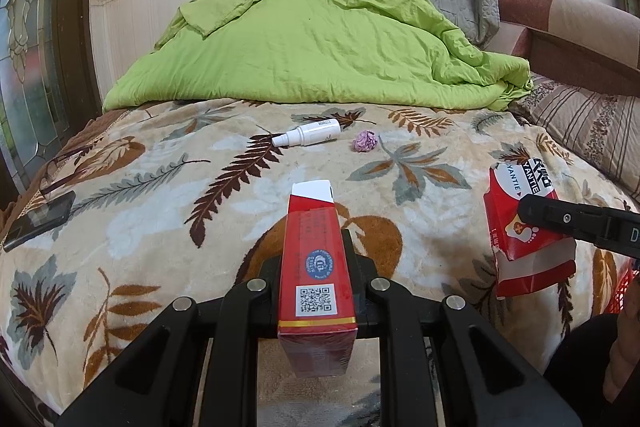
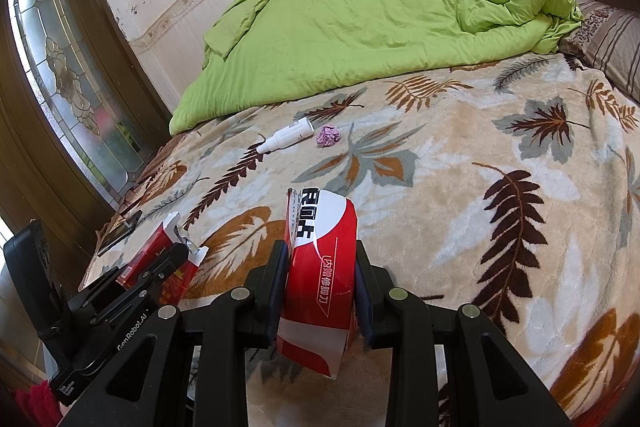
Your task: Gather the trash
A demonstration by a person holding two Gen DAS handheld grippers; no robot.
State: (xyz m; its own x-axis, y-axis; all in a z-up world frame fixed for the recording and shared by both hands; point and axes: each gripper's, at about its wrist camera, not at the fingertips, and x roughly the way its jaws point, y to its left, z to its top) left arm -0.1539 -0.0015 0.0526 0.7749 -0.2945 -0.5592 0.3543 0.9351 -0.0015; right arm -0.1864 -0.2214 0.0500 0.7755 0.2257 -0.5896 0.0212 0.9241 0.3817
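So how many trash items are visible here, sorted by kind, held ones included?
Red cardboard boxes: 2, a slim carton in the left gripper and a crumpled pack in the right gripper
White plastic spray bottle: 1
Purple crumpled paper ball: 1
Total: 4

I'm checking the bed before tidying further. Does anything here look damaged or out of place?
The red-and-white packet in the right gripper is torn open and crumpled at its top edge. Loose on the leaf-print blanket lie a white spray bottle on its side and a crumpled purple wad. A dark phone sits near the bed's edge.
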